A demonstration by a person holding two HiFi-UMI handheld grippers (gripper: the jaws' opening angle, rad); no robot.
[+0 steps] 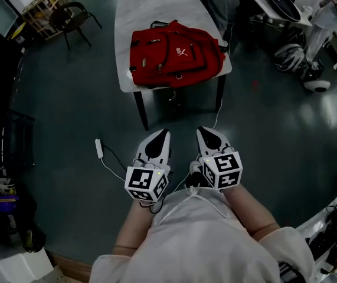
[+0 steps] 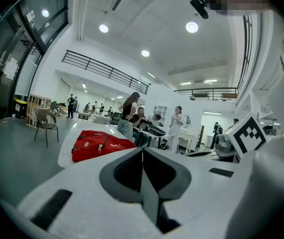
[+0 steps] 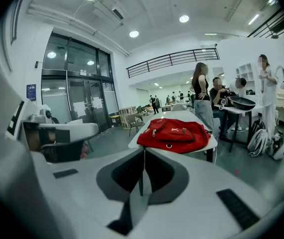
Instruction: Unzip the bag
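left gripper (image 1: 163, 134), right gripper (image 1: 203, 131) closed, empty, red bag (image 1: 174, 55) on table (image 1: 156, 5), floor cable (image 1: 100, 148) only head view

A red backpack (image 1: 177, 53) lies flat on the white table (image 1: 150, 7).

bag (image 1: 176, 55): red woven cloth, matt; small metal zip pulls.
table (image 1: 150, 7): pale top, smooth, faintly marbled; dark matt legs.
floor (image 1: 68, 105): around the table, dark, glossy, reflecting lights.
left gripper (image 1: 161, 135), right gripper (image 1: 205, 133): white matt plastic, black inlays.
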